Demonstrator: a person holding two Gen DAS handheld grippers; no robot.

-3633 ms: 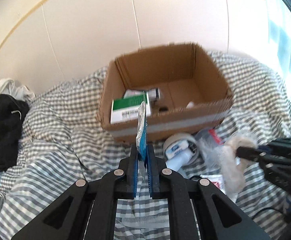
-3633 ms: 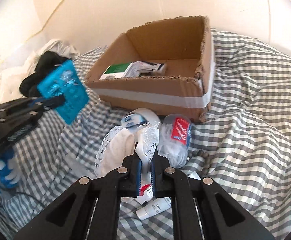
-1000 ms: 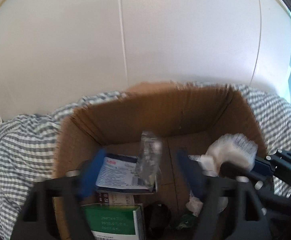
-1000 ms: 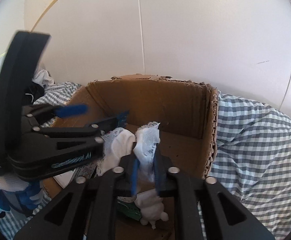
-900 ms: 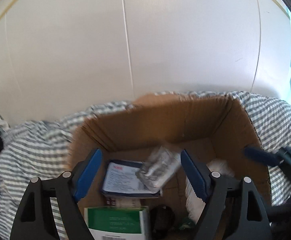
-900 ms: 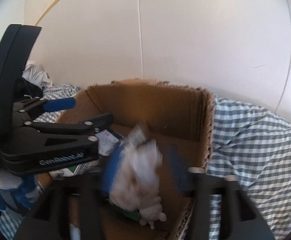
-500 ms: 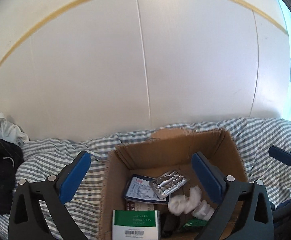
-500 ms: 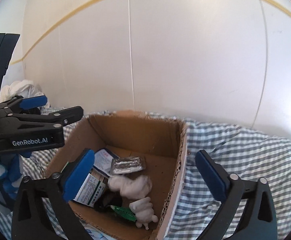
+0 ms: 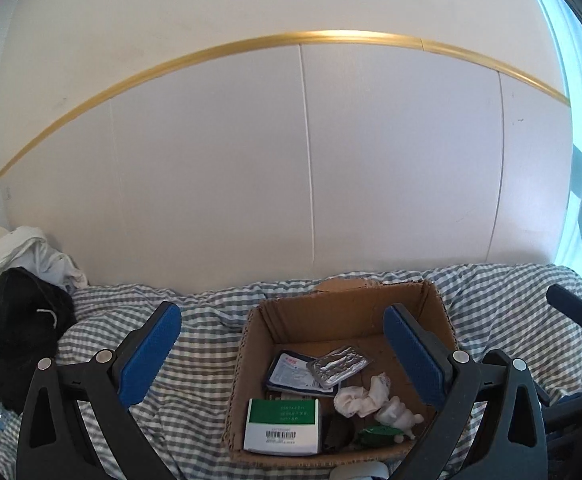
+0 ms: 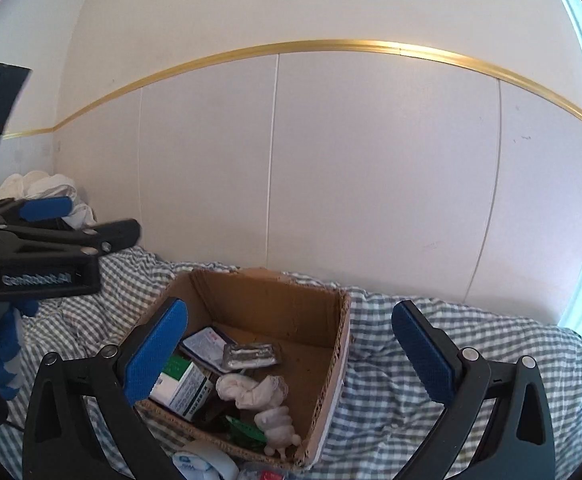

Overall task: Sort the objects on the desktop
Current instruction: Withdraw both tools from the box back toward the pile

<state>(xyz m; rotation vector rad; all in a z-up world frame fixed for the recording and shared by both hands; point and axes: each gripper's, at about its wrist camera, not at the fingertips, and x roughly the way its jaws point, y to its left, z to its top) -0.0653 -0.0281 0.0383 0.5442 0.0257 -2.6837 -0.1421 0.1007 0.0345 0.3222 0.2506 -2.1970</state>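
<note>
An open cardboard box [image 9: 347, 312] [image 10: 331, 344] sits on the checked bedcover below both grippers. Inside lie a silver blister pack [image 9: 339, 365] [image 10: 251, 354], a crumpled white lace cloth [image 9: 363, 394] [image 10: 251, 390], a green-and-white carton [image 9: 283, 424] [image 10: 181, 388], a blue-and-white sachet [image 9: 289, 372] and a small white figure [image 10: 279, 428]. My left gripper [image 9: 281, 354] hangs wide open above the box with nothing between its fingers. My right gripper [image 10: 291, 354] is equally wide open and empty. The left gripper also shows at the left edge of the right wrist view [image 10: 51, 236].
A black garment [image 9: 15, 332] and white cloth [image 9: 19, 252] are piled at the left by the wall. The white panelled wall [image 9: 311, 180] rises right behind the box. A white tape roll [image 10: 207, 460] lies just in front of the box. A window edge is at the far right.
Both grippers let go: the blister pack and the lace cloth dropped into the box. Jaws opened wide, and both grippers rose and drew back, so the box looks smaller and lower.
</note>
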